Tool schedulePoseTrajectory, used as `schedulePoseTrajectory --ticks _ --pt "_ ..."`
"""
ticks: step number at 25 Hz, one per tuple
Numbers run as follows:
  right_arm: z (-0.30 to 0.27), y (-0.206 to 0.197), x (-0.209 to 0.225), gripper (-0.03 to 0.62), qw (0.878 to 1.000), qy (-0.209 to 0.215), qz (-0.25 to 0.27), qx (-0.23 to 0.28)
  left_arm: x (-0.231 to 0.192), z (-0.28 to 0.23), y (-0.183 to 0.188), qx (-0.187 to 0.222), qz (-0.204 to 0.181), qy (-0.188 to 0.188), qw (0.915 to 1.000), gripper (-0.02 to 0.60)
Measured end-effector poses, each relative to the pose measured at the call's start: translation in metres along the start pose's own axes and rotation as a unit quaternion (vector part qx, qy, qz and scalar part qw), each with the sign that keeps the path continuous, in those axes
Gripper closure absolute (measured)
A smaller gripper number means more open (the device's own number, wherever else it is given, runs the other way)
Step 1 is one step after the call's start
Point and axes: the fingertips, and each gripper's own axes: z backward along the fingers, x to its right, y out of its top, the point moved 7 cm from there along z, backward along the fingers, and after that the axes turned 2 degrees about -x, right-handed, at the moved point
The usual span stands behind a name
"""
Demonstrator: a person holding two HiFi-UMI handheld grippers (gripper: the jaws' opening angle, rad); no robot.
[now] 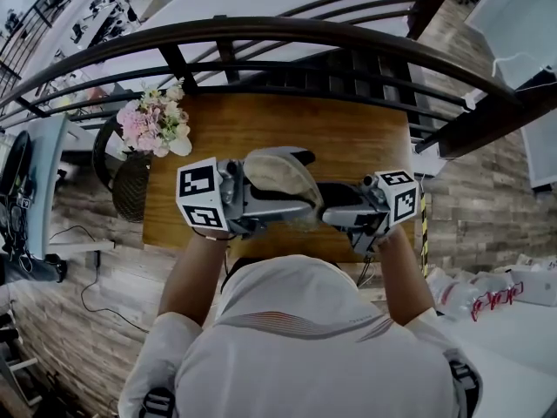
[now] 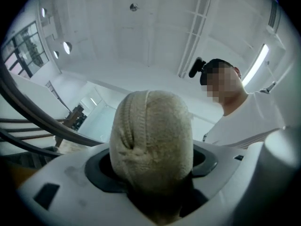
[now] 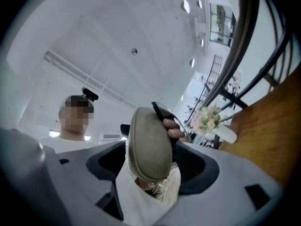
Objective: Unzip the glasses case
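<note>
The jaws of the left gripper (image 2: 153, 194) are being pressed closed on one rounded end of the glasses case (image 2: 153, 140), a beige, rough-textured shell. The jaws of the right gripper (image 3: 148, 187) are being closed narrowly on the lower edge of the case's other end, where pale fabric is being pinched; whether the zip pull is being held cannot be told.

The case is being held up between the two grippers, above the near edge of the wooden desk (image 1: 348, 138).

In the head view the case (image 1: 277, 174) is being shown with a dark-rimmed lid gaping upward, so the zip is being judged largely undone, with perhaps only a last stretch left. The gripper views are hiding that gap: the left shows only a seam down the shell, the right a dark edge along the oval case (image 3: 149, 142). Pink flowers (image 1: 155, 120) are being shown at the desk's far left.
</note>
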Motion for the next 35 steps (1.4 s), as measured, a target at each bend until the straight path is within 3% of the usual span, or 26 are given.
schedulePoseTrajectory --ticks 3,6,10,14,16,20,25,31,35 --pt "0.019 0.012 -0.005 0.223 0.995 -0.071 0.055 0.045 -0.009 0.01 0.008 0.028 0.011 0.055 0.9981 0.239" --pt "0.032 0.02 -0.013 0.223 0.979 -0.153 0.119 0.063 -0.015 0.012 0.017 0.053 0.039 0.088 0.9939 0.241" --pt "0.036 0.022 -0.024 0.221 0.938 -0.265 0.218 0.044 -0.025 0.012 0.025 0.048 0.028 0.174 0.9831 0.24" --pt "0.021 0.009 -0.021 0.221 0.897 -0.344 0.272 -0.049 -0.036 0.019 0.03 0.056 0.023 0.247 0.9671 0.241" --pt "0.012 0.004 -0.014 0.223 0.895 -0.353 0.261 -0.076 -0.037 0.021 0.031 0.054 0.016 0.257 0.9648 0.241" --pt "0.005 -0.001 0.0 0.255 0.911 -0.34 0.207 -0.102 -0.034 0.014 0.026 0.039 0.005 0.24 0.9701 0.241" --pt "0.005 -0.005 0.014 0.328 0.922 -0.329 0.146 -0.145 -0.032 0.006 0.02 0.005 -0.015 0.222 0.975 0.24" --pt "0.002 -0.012 0.029 0.371 0.911 -0.356 0.098 -0.185 -0.03 0.003 0.012 -0.026 -0.042 0.228 0.9724 0.24" --pt "0.003 -0.017 0.037 0.465 0.894 -0.393 0.091 -0.197 -0.032 0.002 0.009 -0.025 -0.04 0.236 0.9706 0.239"
